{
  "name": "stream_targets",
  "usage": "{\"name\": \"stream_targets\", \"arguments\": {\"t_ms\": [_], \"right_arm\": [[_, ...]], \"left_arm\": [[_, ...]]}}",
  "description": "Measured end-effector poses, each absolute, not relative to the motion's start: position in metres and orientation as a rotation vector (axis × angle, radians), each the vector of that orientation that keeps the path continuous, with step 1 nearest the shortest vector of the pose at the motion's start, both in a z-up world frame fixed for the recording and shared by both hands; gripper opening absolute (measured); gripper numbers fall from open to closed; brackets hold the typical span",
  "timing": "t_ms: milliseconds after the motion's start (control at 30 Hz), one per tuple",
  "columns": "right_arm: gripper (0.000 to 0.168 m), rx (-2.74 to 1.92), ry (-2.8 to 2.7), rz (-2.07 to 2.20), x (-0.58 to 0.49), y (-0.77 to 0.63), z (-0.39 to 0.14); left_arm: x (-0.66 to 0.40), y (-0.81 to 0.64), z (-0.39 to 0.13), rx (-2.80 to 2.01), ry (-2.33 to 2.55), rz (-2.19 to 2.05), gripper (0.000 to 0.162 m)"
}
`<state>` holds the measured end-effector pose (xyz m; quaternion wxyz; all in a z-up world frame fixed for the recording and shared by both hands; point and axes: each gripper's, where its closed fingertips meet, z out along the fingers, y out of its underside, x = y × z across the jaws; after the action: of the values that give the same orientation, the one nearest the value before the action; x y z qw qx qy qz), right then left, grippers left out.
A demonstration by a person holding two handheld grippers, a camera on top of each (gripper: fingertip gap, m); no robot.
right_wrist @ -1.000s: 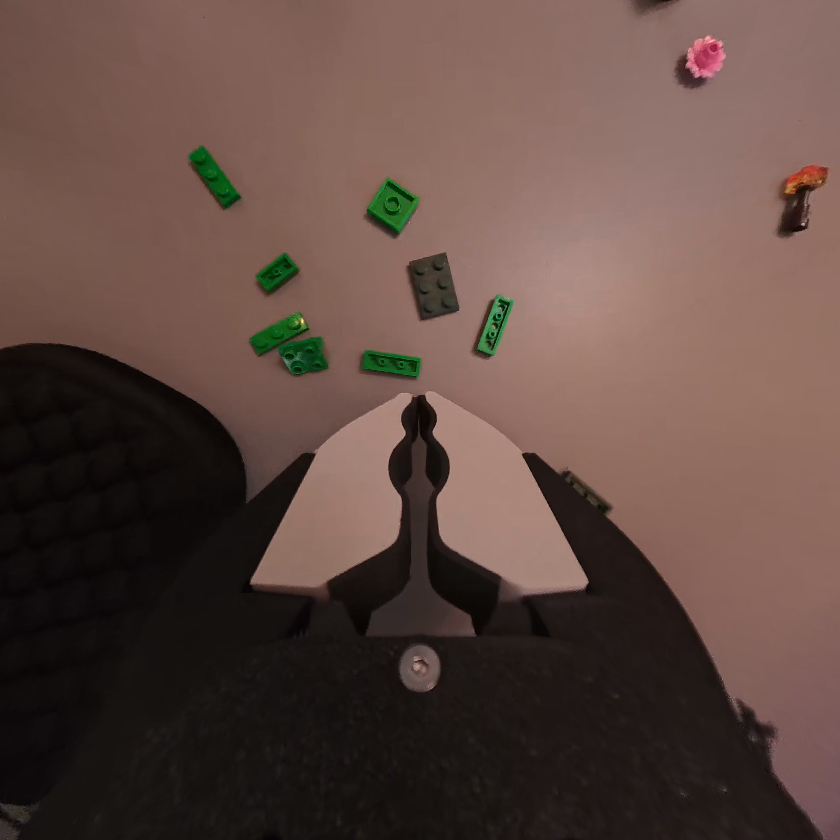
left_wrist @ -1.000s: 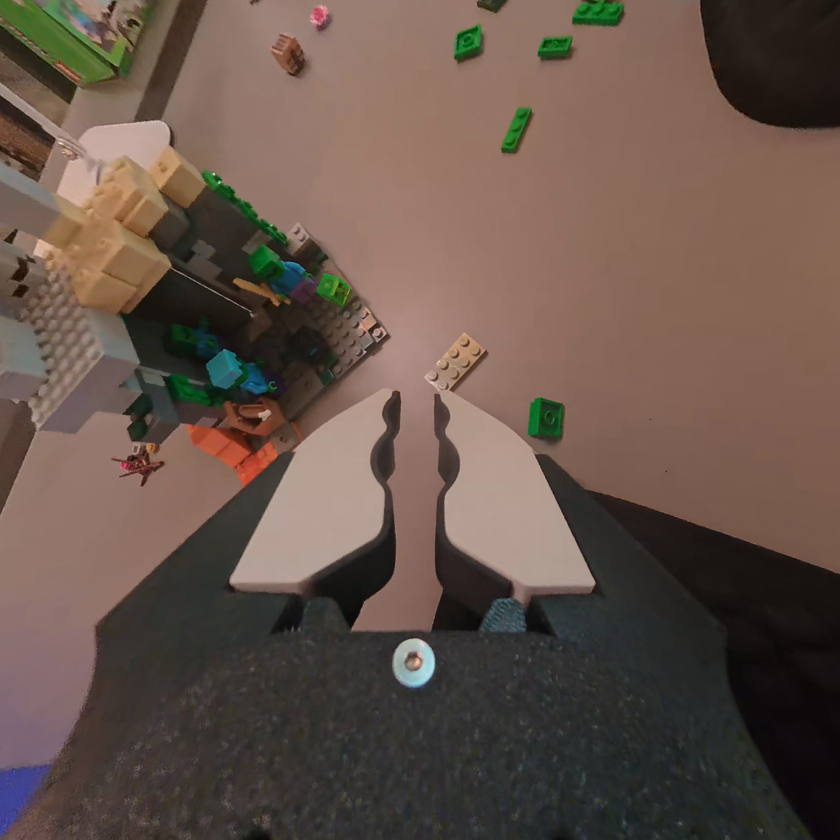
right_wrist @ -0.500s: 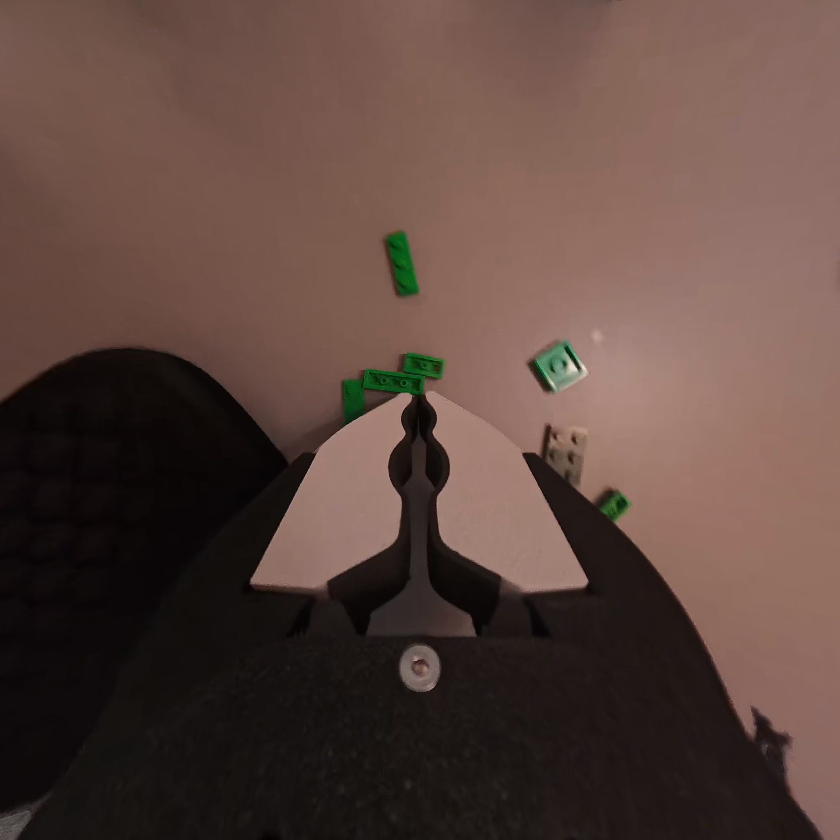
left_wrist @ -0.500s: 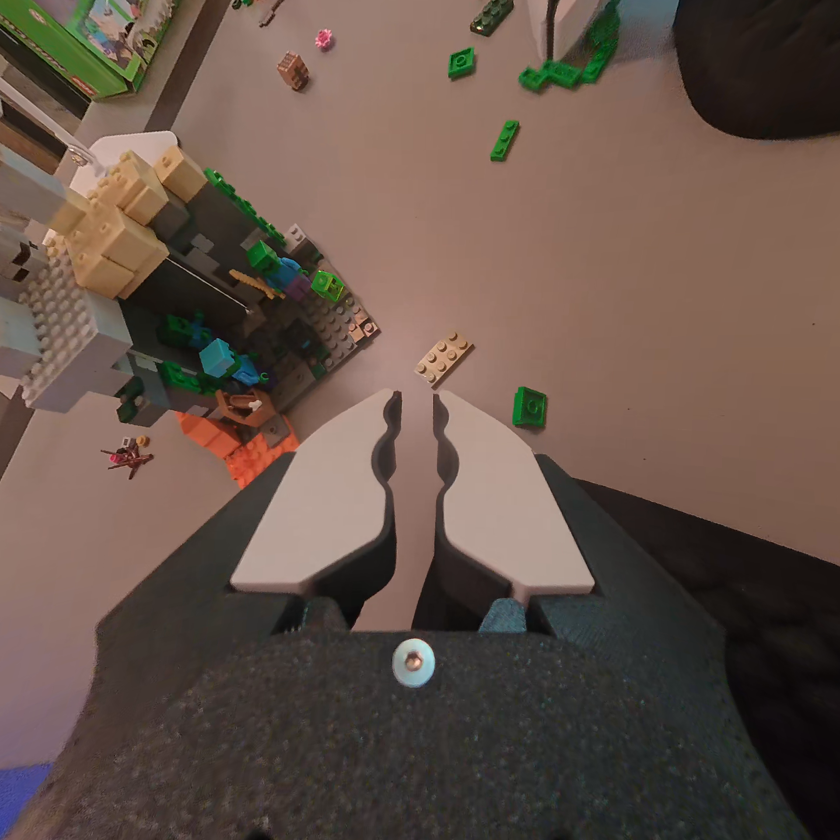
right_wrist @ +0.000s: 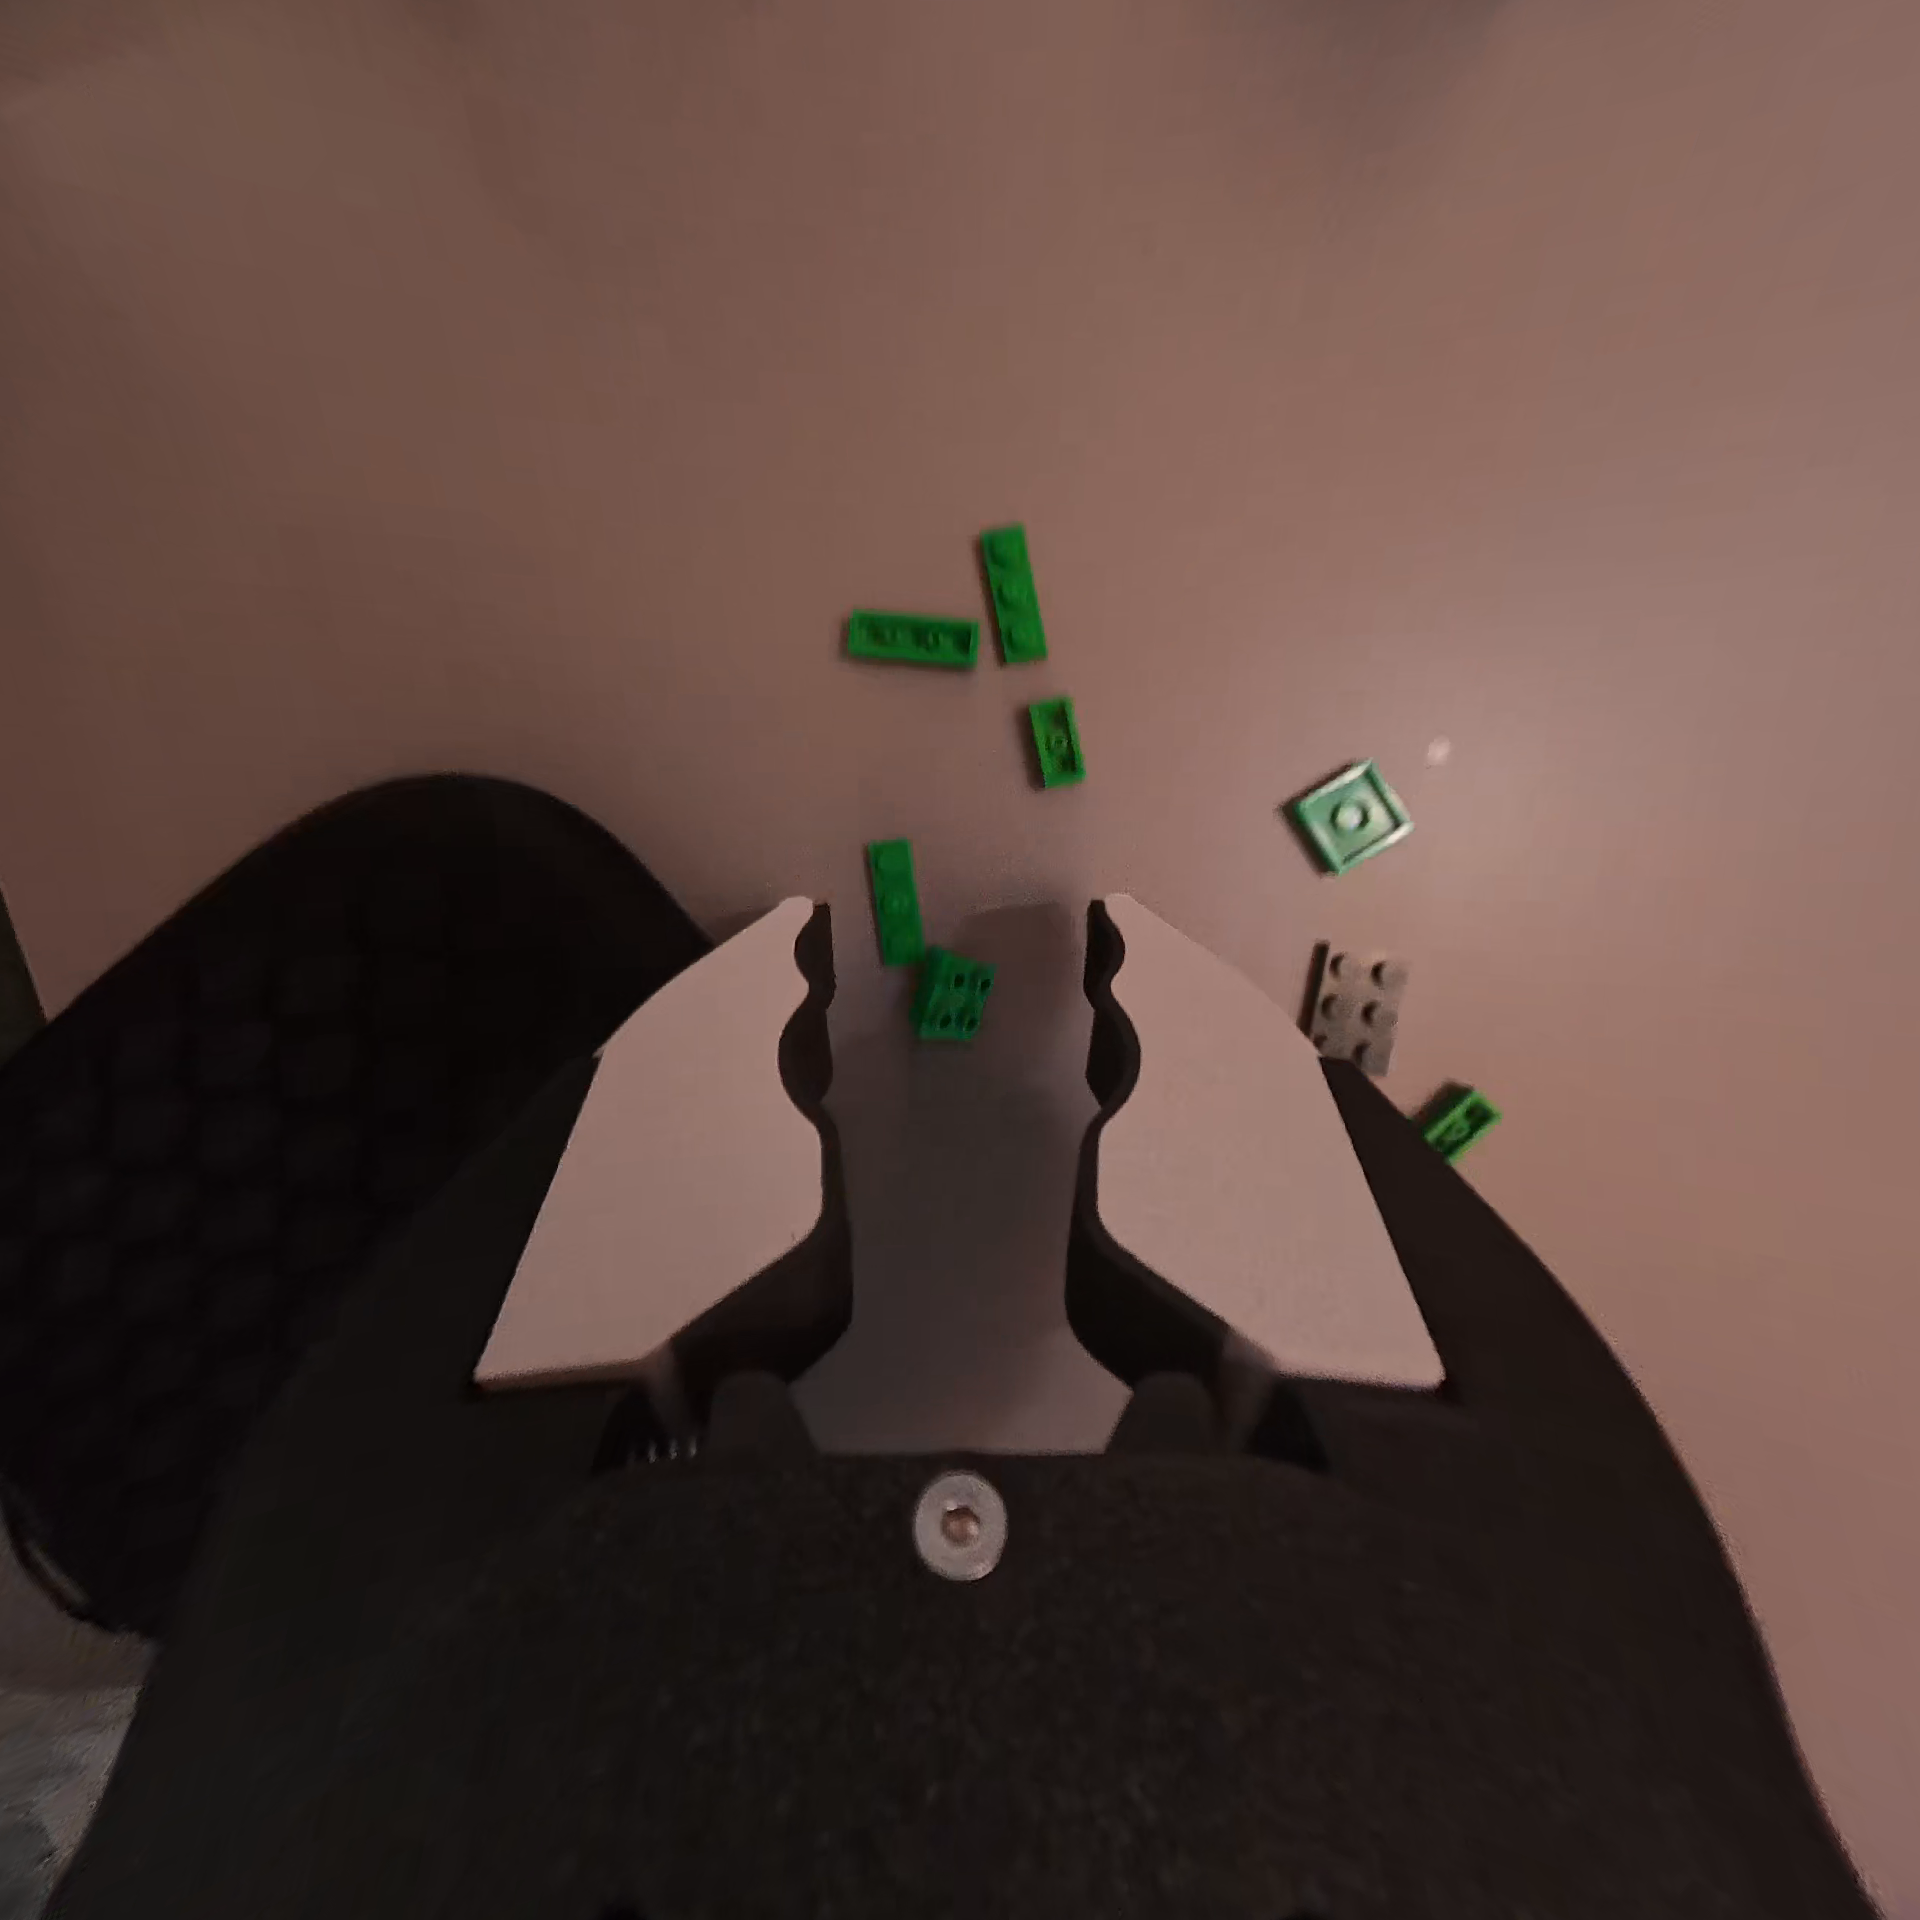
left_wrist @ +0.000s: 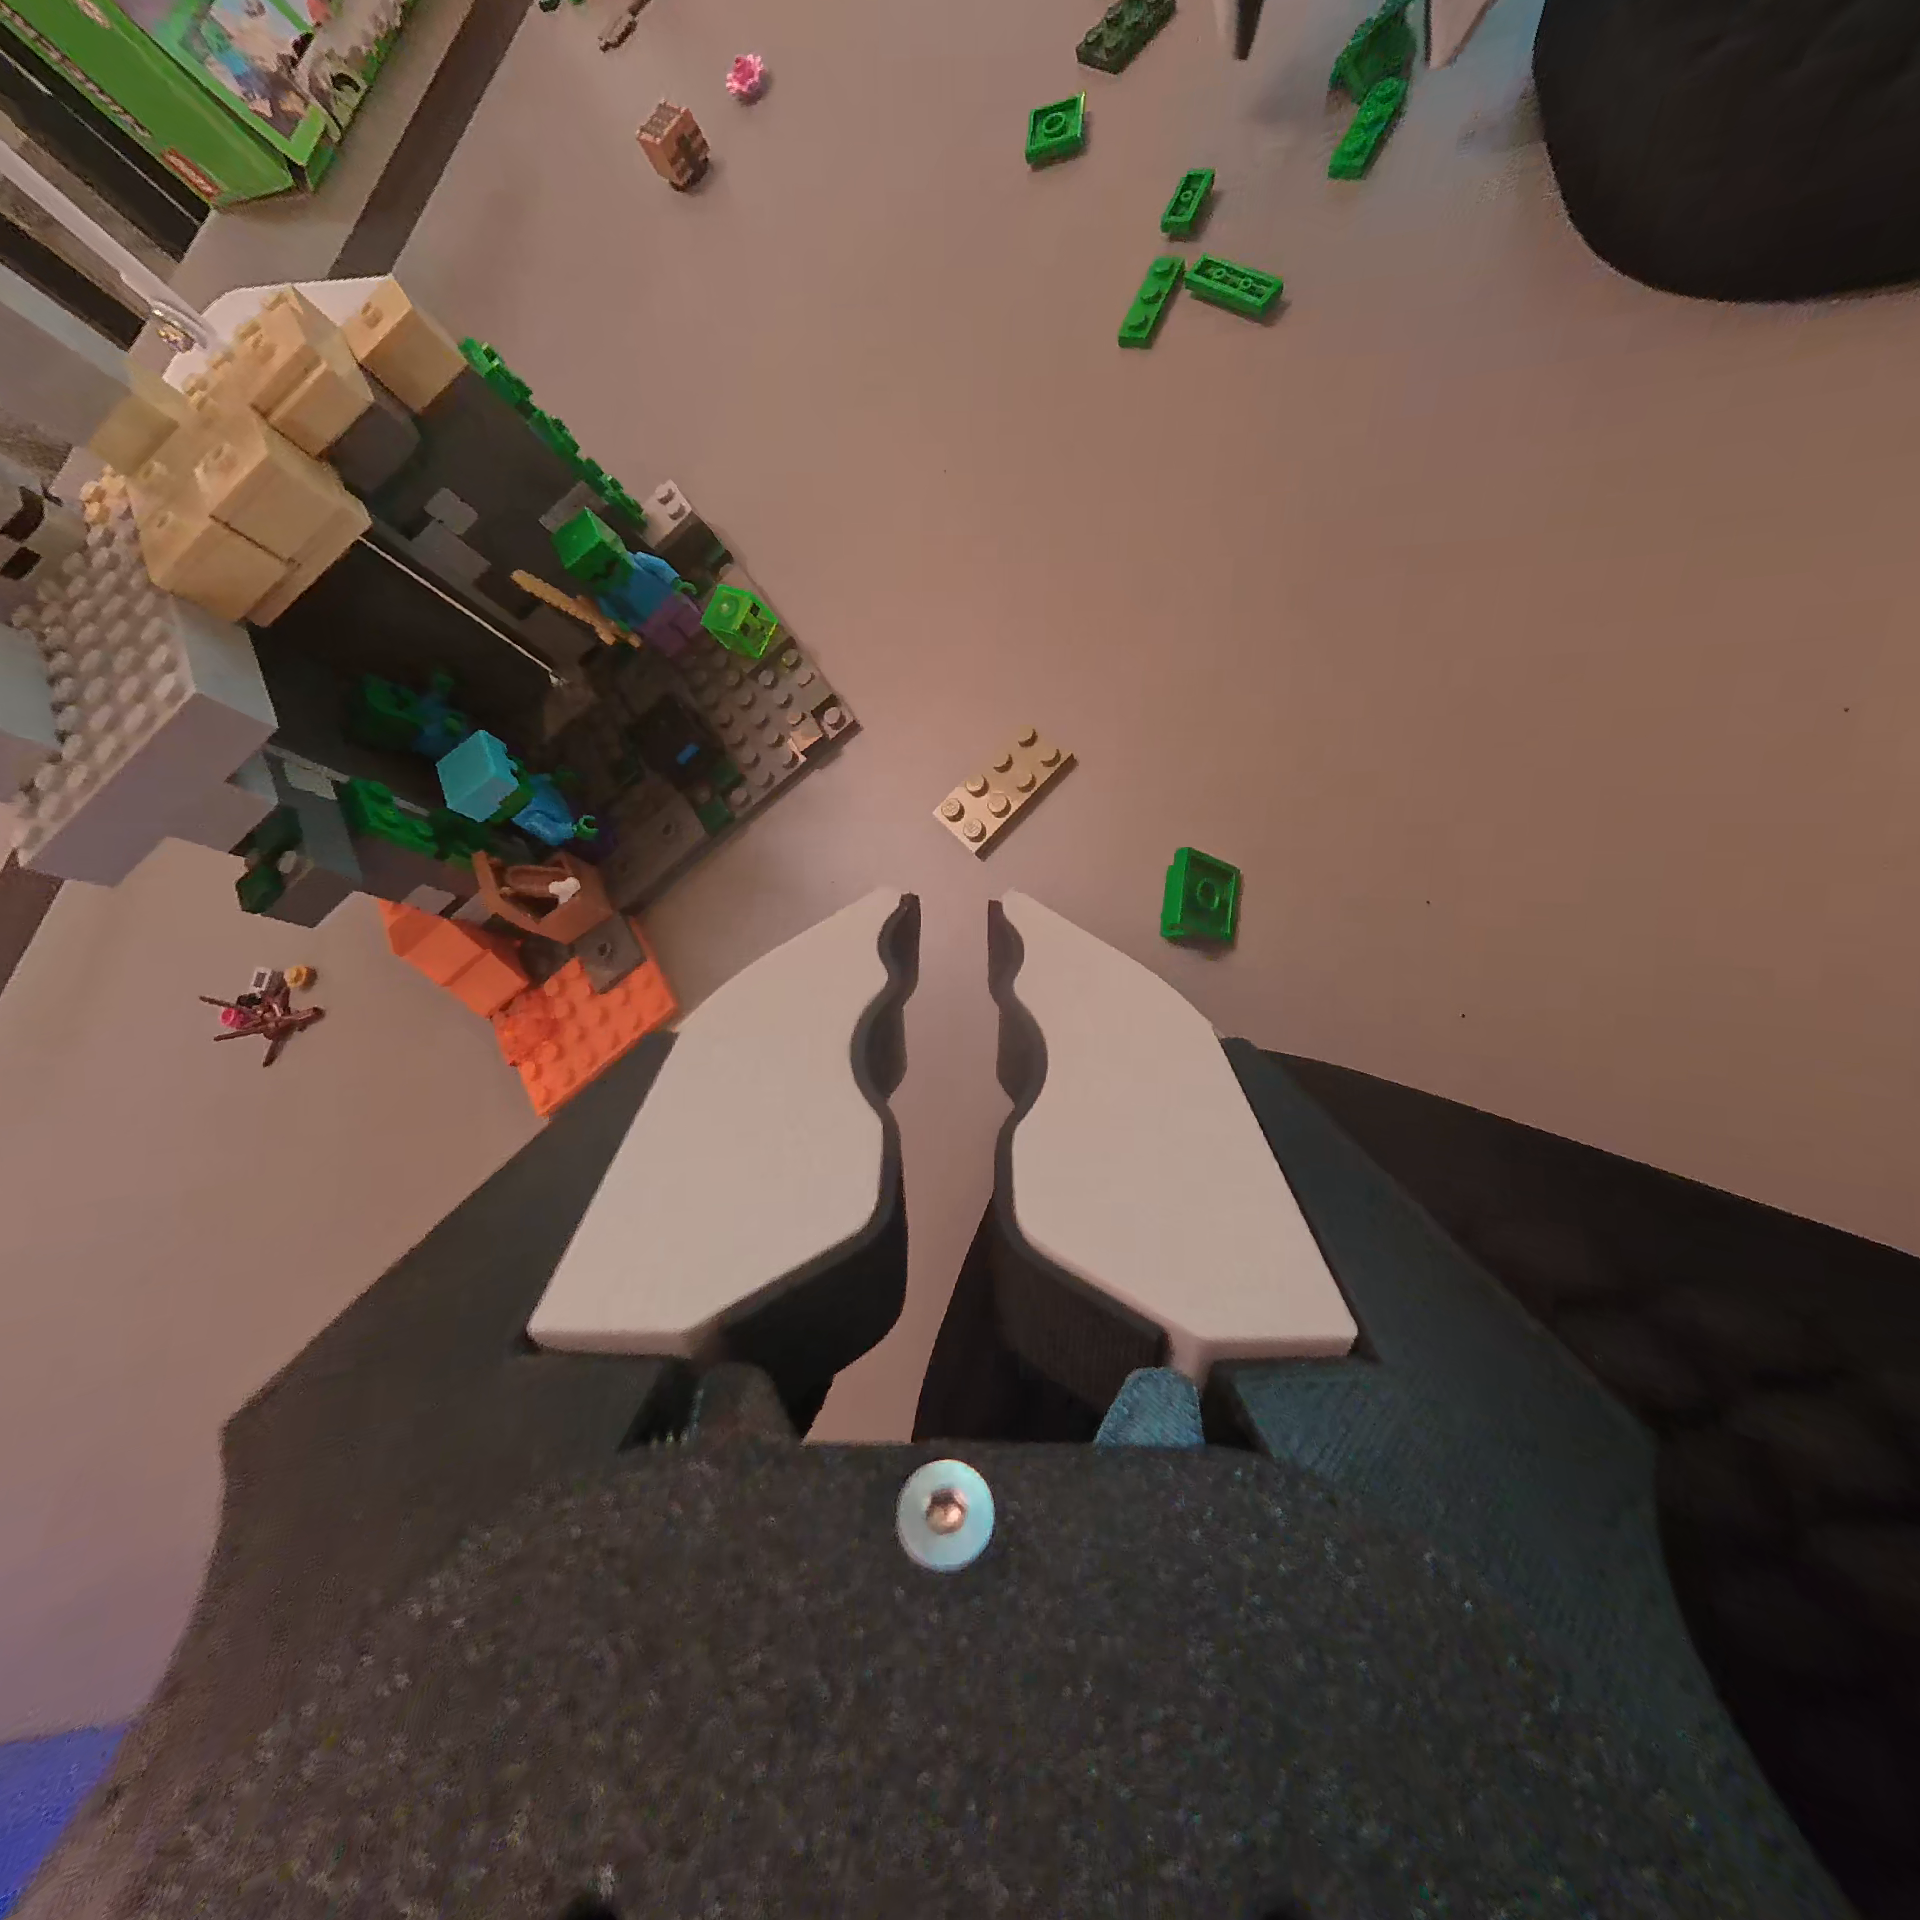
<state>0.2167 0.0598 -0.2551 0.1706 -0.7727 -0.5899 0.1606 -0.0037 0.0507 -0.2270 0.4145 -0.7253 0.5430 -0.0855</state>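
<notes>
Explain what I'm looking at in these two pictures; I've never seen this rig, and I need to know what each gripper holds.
Each picture comes from a camera on a hand-held two-finger gripper, looking along its fingers. The left gripper is slightly open and empty, above a tan plate beside a brick-built model. The right gripper is wide open and empty, with a small green plate and a narrow green plate lying on the table between its fingers. More green plates lie scattered nearby.
</notes>
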Motion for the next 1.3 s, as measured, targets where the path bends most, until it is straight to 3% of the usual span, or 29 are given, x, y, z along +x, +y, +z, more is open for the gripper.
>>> {"name": "stream_targets", "arguments": {"t_ms": [100,200,467,833,933,967,1000,1167,1300], "right_arm": [[0.039,-2.232,-1.657,0.430,0.219,0.056,-0.263],[0.008,-2.213,-1.632,0.409,0.211,0.058,-0.265],[0.007,-2.026,-1.650,0.521,0.171,0.058,-0.243],[0.007,-1.457,-1.808,0.461,0.065,0.014,-0.191],[0.007,-1.329,-1.835,0.352,0.056,0.008,-0.184],[0.007,-1.297,-1.846,0.309,0.057,0.007,-0.184],[0.007,-1.272,-1.846,0.302,0.058,0.006,-0.182],[0.016,-1.484,-1.787,0.259,0.113,0.031,-0.185],[0.022,-1.786,-1.753,0.190,0.193,0.055,-0.216]], "left_arm": [[-0.003,0.050,-0.227,-1.819,1.362,-0.218,0.012],[-0.002,0.049,-0.227,-1.816,1.363,-0.220,0.012],[0.001,0.041,-0.220,-1.788,1.342,-0.275,0.013],[0.061,0.009,-0.186,-1.772,1.199,-0.900,0.026],[0.067,0.003,-0.192,-1.824,1.228,-0.976,0.023],[0.067,0.001,-0.193,-1.824,1.242,-0.979,0.009],[0.066,0.002,-0.193,-1.812,1.247,-0.951,0.007],[0.036,0.013,-0.179,-1.807,1.201,-0.806,0.006],[-0.035,0.040,-0.157,-1.831,1.069,-0.447,0.007]]}}
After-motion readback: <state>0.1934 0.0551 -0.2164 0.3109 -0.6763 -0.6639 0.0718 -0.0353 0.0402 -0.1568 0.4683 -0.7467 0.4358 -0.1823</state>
